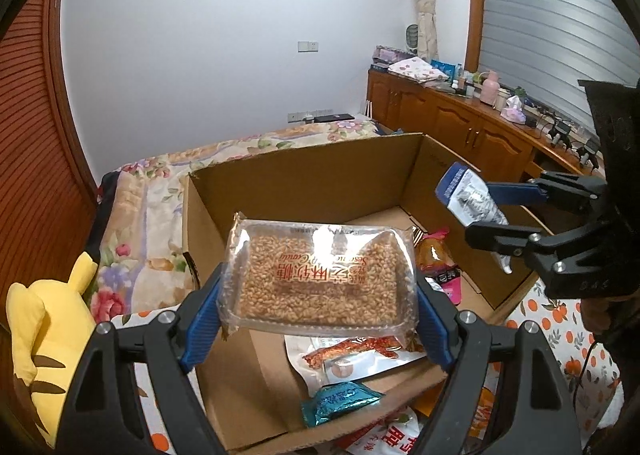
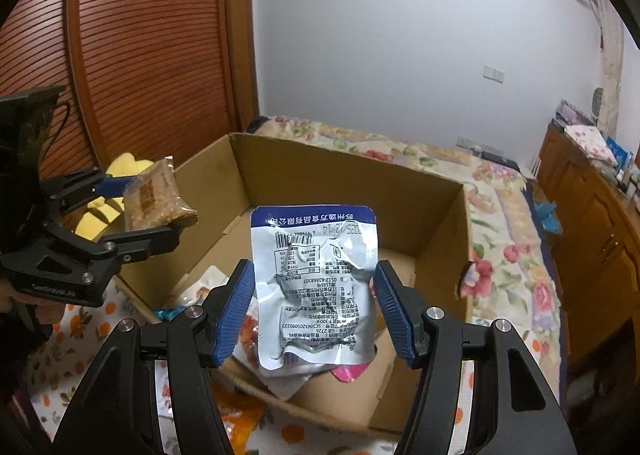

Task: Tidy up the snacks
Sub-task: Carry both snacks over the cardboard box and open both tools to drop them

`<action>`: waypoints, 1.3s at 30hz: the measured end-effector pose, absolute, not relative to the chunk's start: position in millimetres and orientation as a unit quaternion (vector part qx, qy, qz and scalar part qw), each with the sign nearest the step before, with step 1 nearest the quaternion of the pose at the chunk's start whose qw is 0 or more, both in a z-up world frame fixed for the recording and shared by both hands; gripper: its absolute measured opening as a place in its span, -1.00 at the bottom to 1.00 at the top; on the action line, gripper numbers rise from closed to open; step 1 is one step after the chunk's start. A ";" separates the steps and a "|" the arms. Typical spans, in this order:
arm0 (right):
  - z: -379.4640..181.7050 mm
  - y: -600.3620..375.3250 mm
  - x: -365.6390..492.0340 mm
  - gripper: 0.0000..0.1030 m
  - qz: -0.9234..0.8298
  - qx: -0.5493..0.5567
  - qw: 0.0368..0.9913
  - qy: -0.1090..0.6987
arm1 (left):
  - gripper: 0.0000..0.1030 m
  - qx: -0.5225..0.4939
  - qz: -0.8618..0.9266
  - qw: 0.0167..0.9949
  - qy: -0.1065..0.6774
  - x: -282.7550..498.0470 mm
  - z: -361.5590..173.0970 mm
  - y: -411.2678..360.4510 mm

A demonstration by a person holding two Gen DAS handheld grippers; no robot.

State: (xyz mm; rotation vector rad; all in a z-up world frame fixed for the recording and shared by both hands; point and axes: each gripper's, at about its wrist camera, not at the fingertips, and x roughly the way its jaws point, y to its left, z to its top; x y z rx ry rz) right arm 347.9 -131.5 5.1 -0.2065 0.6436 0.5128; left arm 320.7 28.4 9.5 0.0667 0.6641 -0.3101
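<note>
I had the sesame candy tray [image 1: 320,275] clamped across its width in the left gripper [image 1: 318,319], over the cardboard box [image 1: 304,163]. Right gripper [image 2: 316,311] held the foil pouch [image 2: 316,287] above the same box, pads probably pressing it. Both staged for dropping in.

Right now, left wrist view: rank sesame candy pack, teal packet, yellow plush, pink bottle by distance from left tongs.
1. sesame candy pack, gripped in the left tongs.
2. teal packet, box floor, just below.
3. yellow plush, left, outside the box.
4. pink bottle, far cabinet top, right.
</note>
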 end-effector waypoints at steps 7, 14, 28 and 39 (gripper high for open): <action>-10.6 -125.1 362.2 0.22 0.259 -0.093 0.901 0.335 | 0.65 0.038 -0.145 0.932 0.331 323.7 9.0 22.7; -21.4 -124.9 370.9 0.22 0.266 -0.081 0.893 0.354 | 0.70 0.042 -0.142 0.931 0.333 326.7 9.3 19.0; -33.3 -118.8 380.2 0.23 0.274 -0.073 0.878 0.384 | 0.71 0.035 -0.140 0.934 0.326 321.2 15.9 23.8; -34.1 -120.5 382.4 0.27 0.270 -0.066 0.880 0.386 | 0.71 0.035 -0.137 0.937 0.319 313.6 18.5 24.0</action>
